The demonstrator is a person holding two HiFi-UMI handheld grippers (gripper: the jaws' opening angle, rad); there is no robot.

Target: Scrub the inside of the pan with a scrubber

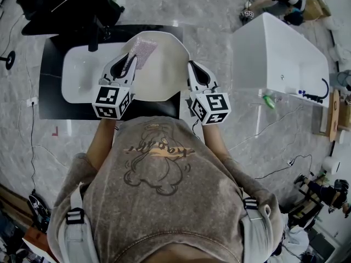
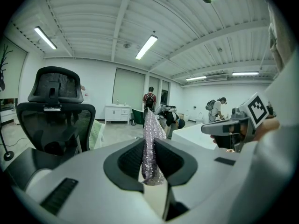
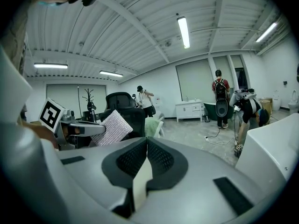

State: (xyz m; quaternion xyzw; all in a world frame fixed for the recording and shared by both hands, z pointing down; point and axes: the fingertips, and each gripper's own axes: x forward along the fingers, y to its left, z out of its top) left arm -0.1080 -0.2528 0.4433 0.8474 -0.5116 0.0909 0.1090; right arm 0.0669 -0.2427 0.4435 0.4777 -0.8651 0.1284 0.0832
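The cream pan (image 1: 164,70) lies below and between both grippers, over the right part of a white basin (image 1: 82,73). My left gripper (image 1: 129,59) is shut on a silvery mesh scrubber (image 1: 141,52) that sticks out past its tips over the pan's far left. In the left gripper view the scrubber (image 2: 150,143) stands pinched upright between the jaws. My right gripper (image 1: 193,67) hovers at the pan's right edge with its jaws closed together (image 3: 145,141) and nothing clearly held. A sliver of cream shows low in the gap. From the right gripper view the scrubber (image 3: 110,127) appears at the left.
The basin rests on a black table (image 1: 52,92). A black office chair (image 1: 66,4) stands behind it. A long white tub (image 1: 279,53) sits to the right. Cables run over the grey floor, and several people stand in the far room.
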